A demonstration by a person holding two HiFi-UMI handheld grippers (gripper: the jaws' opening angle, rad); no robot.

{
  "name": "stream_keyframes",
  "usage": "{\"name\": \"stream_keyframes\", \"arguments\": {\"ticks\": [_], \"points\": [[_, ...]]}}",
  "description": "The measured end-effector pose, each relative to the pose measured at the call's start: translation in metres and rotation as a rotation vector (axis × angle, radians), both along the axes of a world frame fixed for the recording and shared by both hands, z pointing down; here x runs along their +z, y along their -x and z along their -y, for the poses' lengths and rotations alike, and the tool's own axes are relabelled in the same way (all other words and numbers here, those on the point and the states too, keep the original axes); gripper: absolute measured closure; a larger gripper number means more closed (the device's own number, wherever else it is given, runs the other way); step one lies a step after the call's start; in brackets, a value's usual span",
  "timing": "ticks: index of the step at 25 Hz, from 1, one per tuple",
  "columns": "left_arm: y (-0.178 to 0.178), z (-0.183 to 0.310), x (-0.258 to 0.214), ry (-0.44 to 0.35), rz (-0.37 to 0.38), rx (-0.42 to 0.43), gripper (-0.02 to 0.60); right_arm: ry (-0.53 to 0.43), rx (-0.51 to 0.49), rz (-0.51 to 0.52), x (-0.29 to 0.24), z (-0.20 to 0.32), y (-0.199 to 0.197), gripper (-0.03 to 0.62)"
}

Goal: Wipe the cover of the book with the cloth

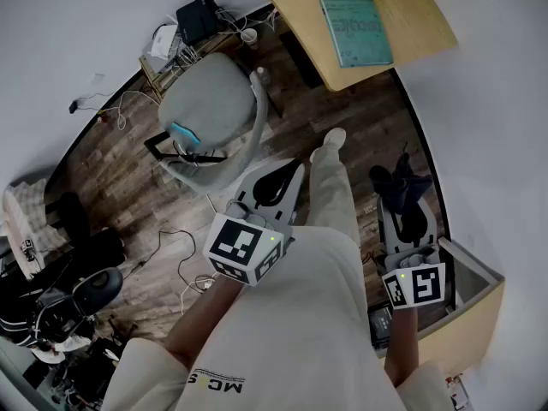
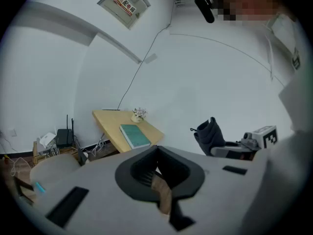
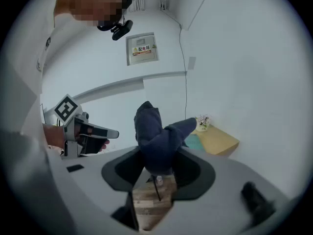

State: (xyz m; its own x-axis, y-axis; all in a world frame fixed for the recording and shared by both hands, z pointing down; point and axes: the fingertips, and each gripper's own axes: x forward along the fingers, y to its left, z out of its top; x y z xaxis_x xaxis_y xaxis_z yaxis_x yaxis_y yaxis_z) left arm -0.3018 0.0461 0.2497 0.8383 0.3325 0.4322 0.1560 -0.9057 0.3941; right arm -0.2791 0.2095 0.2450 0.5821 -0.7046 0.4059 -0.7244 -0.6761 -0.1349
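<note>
Head view is looking steeply down at a person standing on a wood floor (image 1: 128, 178), holding one gripper in each hand. The left gripper (image 1: 287, 178) is hanging in the air over the floor, near the person's leg. In the left gripper view its jaws are sitting narrow, almost together, with only a thin slit of floor showing between them and nothing held. The right gripper (image 1: 407, 212) is hovering to the right of the leg, well apart from the left one. Its jaws are pinching a dark blue cloth (image 1: 401, 182), which is bunching up and sticking out past the tips. In the right gripper view the cloth (image 3: 154, 131) is standing up between the pads as a crumpled wad, with one fold pointing to the right.

The book (image 1: 355, 28), a teal one, is lying flat on a light wooden table (image 1: 411, 24) at the far side of the room, well apart from both grippers and from the cloth. Nothing is touching its cover. In the left gripper view the book (image 2: 134, 135) is lying near the table's right edge, and a small flower pot (image 2: 139, 114) is standing just beyond it by the wall. A grey chair (image 1: 210, 110) is standing to the left of the table, and a black router (image 1: 197, 11) is sitting farther off by the wall among cables.
</note>
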Motion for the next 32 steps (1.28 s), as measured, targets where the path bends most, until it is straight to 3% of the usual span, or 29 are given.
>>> {"name": "stream_keyframes", "arguments": {"ticks": [5, 10, 22, 32], "points": [[0.086, -0.012, -0.016, 0.009, 0.016, 0.015, 0.571, -0.017, 0.038, 0.026, -0.021, -0.007, 0.081, 0.419], [0.123, -0.029, -0.031, -0.004, -0.012, 0.029, 0.571, -0.04, 0.009, -0.028, -0.045, -0.013, 0.115, 0.419], [0.132, -0.116, -0.048, -0.053, -0.033, 0.106, 0.571, -0.098, 0.107, 0.025, -0.035, -0.109, 0.14, 0.418], [0.096, -0.18, -0.047, -0.087, -0.044, 0.081, 0.571, -0.114, 0.079, -0.024, -0.043, -0.173, 0.096, 0.416]]}}
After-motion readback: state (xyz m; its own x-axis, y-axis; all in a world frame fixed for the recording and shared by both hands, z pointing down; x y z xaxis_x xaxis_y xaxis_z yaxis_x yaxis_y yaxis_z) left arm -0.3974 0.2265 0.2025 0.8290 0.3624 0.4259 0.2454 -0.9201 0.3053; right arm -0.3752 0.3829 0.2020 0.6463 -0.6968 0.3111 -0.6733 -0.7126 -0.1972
